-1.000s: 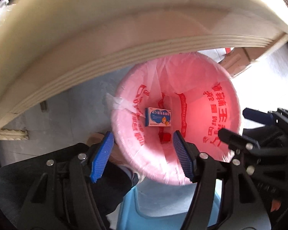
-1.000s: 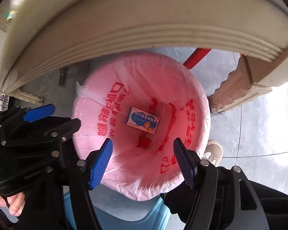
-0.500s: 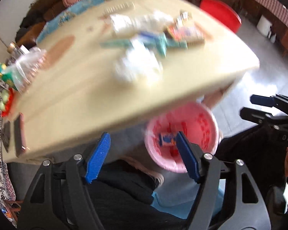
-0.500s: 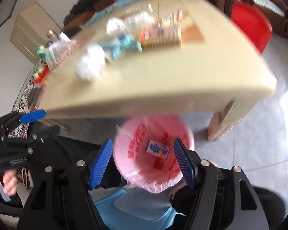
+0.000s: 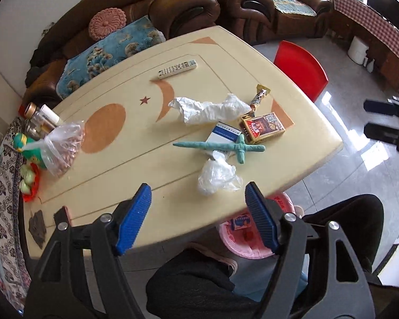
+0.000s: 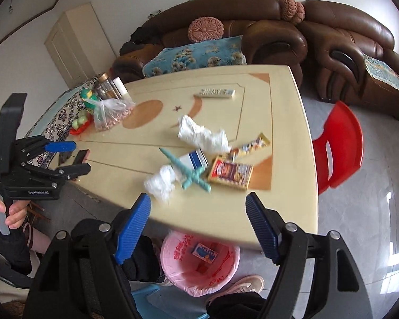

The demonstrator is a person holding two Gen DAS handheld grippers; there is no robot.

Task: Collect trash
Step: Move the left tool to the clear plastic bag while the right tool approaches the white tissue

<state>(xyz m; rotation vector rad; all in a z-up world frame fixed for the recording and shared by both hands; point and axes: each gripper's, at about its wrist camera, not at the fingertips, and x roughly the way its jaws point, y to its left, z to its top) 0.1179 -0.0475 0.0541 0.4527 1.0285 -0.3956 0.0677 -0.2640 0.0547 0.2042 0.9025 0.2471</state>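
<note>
- Your left gripper [image 5: 196,218] hangs over the near edge of the counter [image 5: 135,175], fingers spread apart with nothing between them; they have just been opening, slowing at the last.
- Your right gripper [image 6: 196,226] is over the same near edge, a little further along, fingers apart and empty too; they have just been opening wider.
- In the right wrist view you can see your left hand [image 6: 6,212] around the handle of the left gripper, off to the side of the counter.
- The trash lies in a loose cluster near the counter's near corner: a crumpled clear plastic bag [image 5: 218,176] closest to you, just beside a twisted green strip [image 5: 226,147] shaped like a cross.
- The green strip lies over a blue and white box [image 5: 223,135]; a red and gold box [image 5: 262,127] sits right beside that.
- Behind them is a long wad of white tissue [image 5: 210,110], with a striped snack wrapper [image 5: 259,97] at its end.
- The pink-lined trash bin [image 6: 199,263] stands on the floor under the counter's near edge, by your shoes; a small blue and orange box [image 6: 204,252] already lies inside it.
- Further back on the counter are a remote control [image 5: 177,69], and at the far side a clear bag of nuts [image 5: 63,146] beside some jars [image 5: 38,118].
- A red chair [image 6: 337,143] stands at the counter's end.
</note>
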